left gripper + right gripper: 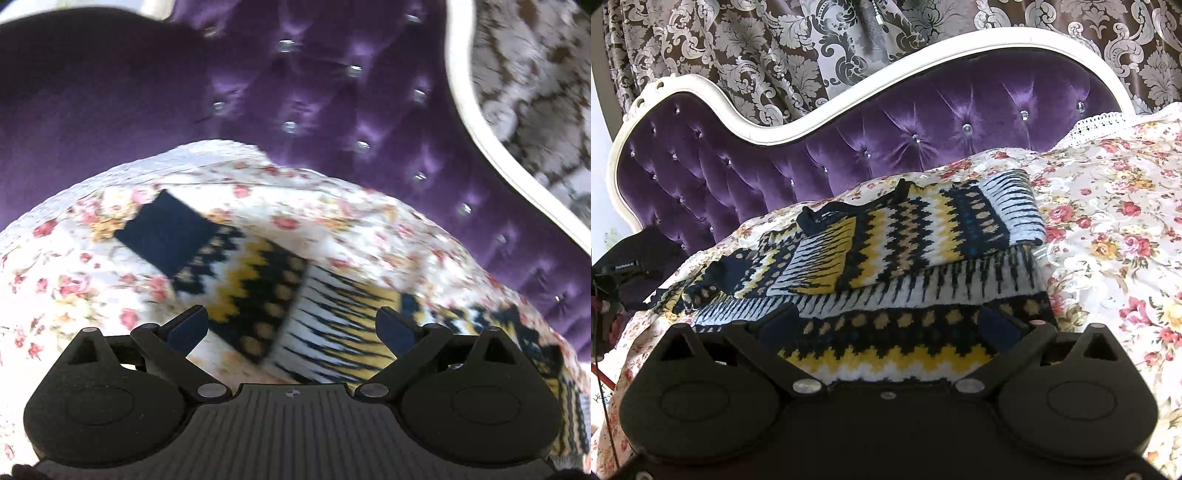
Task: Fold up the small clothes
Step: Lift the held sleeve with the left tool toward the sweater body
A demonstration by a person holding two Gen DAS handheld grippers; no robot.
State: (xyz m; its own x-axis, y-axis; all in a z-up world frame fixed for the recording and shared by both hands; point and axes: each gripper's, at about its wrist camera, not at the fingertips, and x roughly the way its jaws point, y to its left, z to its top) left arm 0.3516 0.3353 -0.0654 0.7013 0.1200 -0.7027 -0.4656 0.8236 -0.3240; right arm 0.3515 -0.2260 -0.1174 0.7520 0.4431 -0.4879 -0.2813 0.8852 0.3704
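The left gripper hung with its jaws spread wide and nothing between them, poised above a knitted sweater patterned in navy, yellow and white zigzags. In the blurred left wrist view the garment lay under and ahead of the jaws, a sleeve ending in a plain navy cuff reaching forward and to the left of the left jaw. The sweater rested on a white bedspread printed with pink and yellow roses, whose lace edge met a purple tufted velvet headboard studded with crystal buttons farther ahead.

The right gripper also had its jaws wide apart, gripping nothing. The near hem of the sweater lay in the gap between and below the jaws; whether the tips touched the knit could not be told. Ahead of the jaws the garment was partly folded, one layer doubled back over the body. The floral bedspread stretched away to the right of the right jaw. Beyond it stood the headboard with its curved white frame, and behind that a brown curtain with silver damask leaves.
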